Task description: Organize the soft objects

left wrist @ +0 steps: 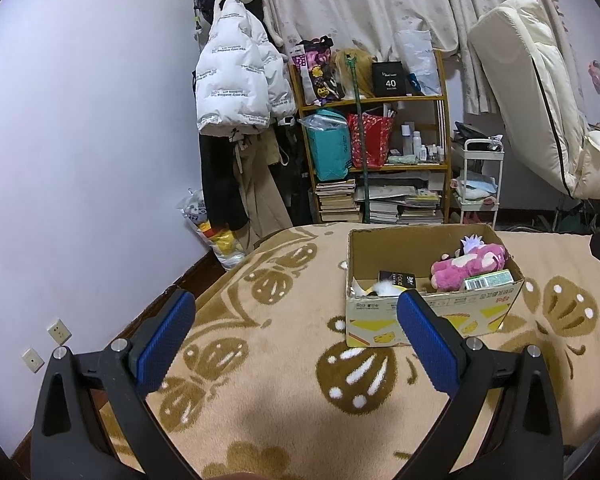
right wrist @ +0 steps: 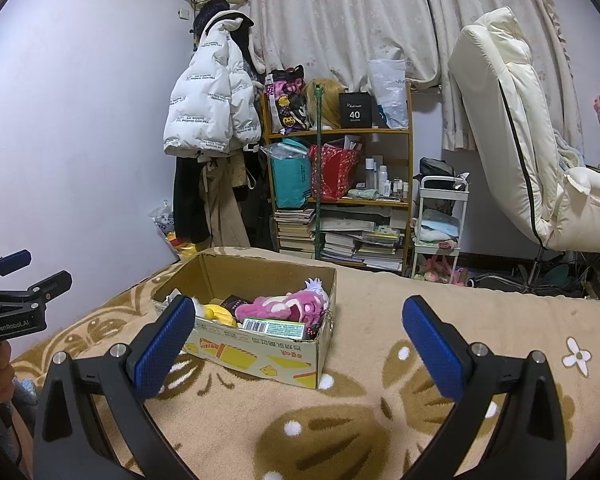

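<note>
I see the cardboard box (left wrist: 432, 312) sitting open-topped on the tan patterned blanket (left wrist: 284, 392), and I take everything from it. Inside the box, against its right wall, lies the pink plush toy (left wrist: 470, 266), with a green packet (left wrist: 488, 280) just in front of it at the near rim and a yellow plush (right wrist: 218, 314) toward the left wall. My left gripper (left wrist: 296, 326) hovers with its blue pads spread wide, empty, just short of the box's near-left corner. My right gripper (right wrist: 298, 326) is likewise spread and empty, near the box's right corner. Bare blanket lies right of the box and in front of it. Beyond the box's far wall the blanket's edge drops off before a crowded shelf (right wrist: 340, 184).
</note>
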{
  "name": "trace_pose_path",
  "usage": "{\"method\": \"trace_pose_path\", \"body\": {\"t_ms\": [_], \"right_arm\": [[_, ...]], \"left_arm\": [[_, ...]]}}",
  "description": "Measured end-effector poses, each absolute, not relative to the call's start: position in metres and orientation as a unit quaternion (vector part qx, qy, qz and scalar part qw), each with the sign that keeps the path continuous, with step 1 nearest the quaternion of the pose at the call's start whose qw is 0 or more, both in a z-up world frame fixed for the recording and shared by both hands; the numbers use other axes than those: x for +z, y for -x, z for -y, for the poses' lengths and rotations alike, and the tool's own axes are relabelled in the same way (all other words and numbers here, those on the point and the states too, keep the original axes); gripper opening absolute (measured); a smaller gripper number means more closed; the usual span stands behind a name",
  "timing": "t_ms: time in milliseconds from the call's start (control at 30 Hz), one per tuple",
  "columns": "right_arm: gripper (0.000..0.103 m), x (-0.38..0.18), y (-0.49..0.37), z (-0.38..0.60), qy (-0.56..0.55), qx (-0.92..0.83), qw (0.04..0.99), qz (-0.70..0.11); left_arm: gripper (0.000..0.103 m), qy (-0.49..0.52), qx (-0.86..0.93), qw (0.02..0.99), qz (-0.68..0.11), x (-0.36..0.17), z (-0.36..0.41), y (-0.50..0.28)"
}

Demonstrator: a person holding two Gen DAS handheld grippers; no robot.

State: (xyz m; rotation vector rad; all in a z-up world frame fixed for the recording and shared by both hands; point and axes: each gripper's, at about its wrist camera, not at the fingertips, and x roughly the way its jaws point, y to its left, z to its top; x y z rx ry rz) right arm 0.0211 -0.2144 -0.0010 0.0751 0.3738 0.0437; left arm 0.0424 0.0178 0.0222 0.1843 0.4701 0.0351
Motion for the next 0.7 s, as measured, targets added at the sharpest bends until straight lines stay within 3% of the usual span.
{"method": "trace_pose_path", "body": {"t_ms": [700], "right_arm": [[0.103, -0.0007, -0.021, 0.2155, -0.036, 0.021, 0.982, -0.185]], "left_arm": [[0.1, -0.093, 0.013, 0.969, -0.23, 0.0199, -0.0156, -0.0384]]}}
